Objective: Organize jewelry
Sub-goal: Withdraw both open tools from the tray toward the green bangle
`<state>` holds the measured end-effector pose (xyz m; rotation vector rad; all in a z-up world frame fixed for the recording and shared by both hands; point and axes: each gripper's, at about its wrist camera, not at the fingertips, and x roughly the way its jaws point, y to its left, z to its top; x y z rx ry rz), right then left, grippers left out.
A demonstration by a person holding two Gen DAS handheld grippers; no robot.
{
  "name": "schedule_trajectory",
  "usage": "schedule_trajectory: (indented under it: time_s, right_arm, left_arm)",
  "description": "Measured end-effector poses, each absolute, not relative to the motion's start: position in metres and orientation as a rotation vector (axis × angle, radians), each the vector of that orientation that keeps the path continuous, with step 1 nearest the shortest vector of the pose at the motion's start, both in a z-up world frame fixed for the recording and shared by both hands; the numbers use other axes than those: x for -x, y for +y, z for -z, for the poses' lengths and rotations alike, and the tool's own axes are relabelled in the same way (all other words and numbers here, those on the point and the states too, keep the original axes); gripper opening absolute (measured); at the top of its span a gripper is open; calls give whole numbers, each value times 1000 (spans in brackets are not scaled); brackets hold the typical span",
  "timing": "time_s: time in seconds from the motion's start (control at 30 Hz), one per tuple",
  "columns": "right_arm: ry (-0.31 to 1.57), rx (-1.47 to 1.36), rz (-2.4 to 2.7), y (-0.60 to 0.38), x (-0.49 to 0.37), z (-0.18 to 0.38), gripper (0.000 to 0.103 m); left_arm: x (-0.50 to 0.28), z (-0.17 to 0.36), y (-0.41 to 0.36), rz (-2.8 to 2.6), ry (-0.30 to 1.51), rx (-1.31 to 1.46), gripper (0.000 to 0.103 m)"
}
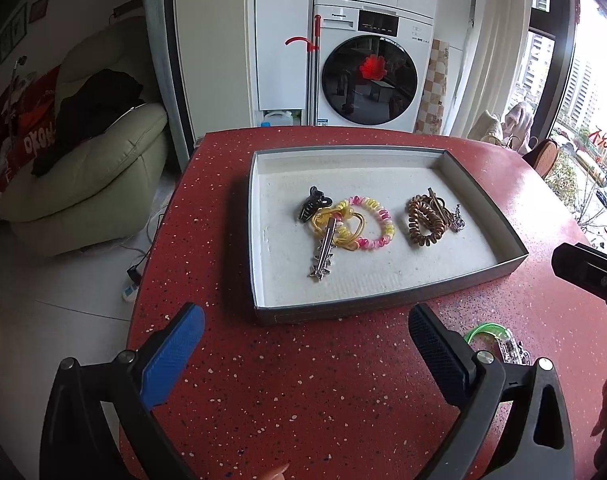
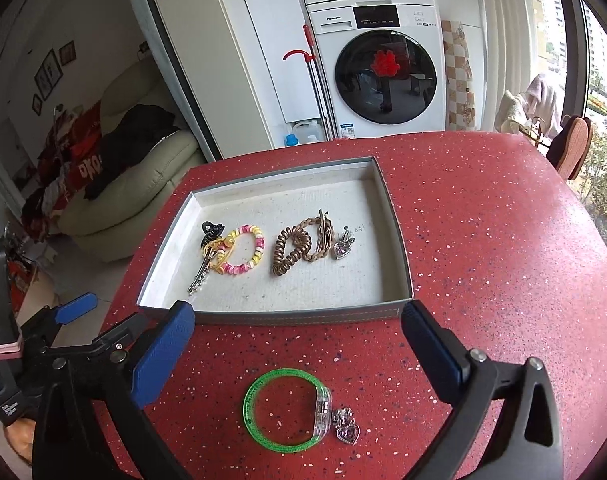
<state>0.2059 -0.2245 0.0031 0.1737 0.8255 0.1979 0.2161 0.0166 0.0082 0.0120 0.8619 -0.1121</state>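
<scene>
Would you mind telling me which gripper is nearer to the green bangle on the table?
Right. The right gripper hangs open directly over the green bangle, which lies between its fingers. The left gripper, also open, sits off to the bangle's left.

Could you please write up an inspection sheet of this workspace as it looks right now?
Surface: red speckled table, with a shallow grey tray on it.
Job's things: in the tray, a black claw clip, pink-yellow coil bracelet, silver hair clip, brown coil tie and heart charm; outside it on the table, a green bangle beside a second heart charm.
Clutter: nothing seen.
Grippers: left gripper open, empty; right gripper open, empty, above the bangle.
Cables: white cord and power strip on the floor.
Surroundings: washing machine, sofa, window.
</scene>
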Motion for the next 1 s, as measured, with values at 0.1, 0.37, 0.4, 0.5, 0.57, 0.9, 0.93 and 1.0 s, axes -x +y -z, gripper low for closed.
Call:
schedule_trajectory:
  time_s: [0.1,0.37,0.4,0.5,0.57,0.9,0.93,1.0]
  right_arm:
    - [852,-180,-203,-227,-200,-2,103]
    - [866,-139,-189,-235,-177,-3,103]
    - [871,-142,-188,-237,-175,-2,103]
    - [895,-146,-186,-245,-170,3,103]
    - [915,-142,-183,-249,-166,9,103]
    - [1005,-38,-178,-261,-145,46,103]
    - [1009,-21,-176,-260,-143,49,103]
    - [1010,15,-173,-260,-139,55,103]
  left_arm:
    - [-208,-7,13,123,871,-19,103]
    - [-190,-1,1,155,897,-43,103]
    - [-189,0,-1,156,900,-46,103]
    - [-185,5,-5,172,913,-47,103]
    - [-185,8,-9,186,925,-49,103]
    - [-191,27,-38,285,1012,-48,103]
    - [-192,29,-41,295,1021,-50,103]
    - [-194,31,-47,312,1031,-56,103]
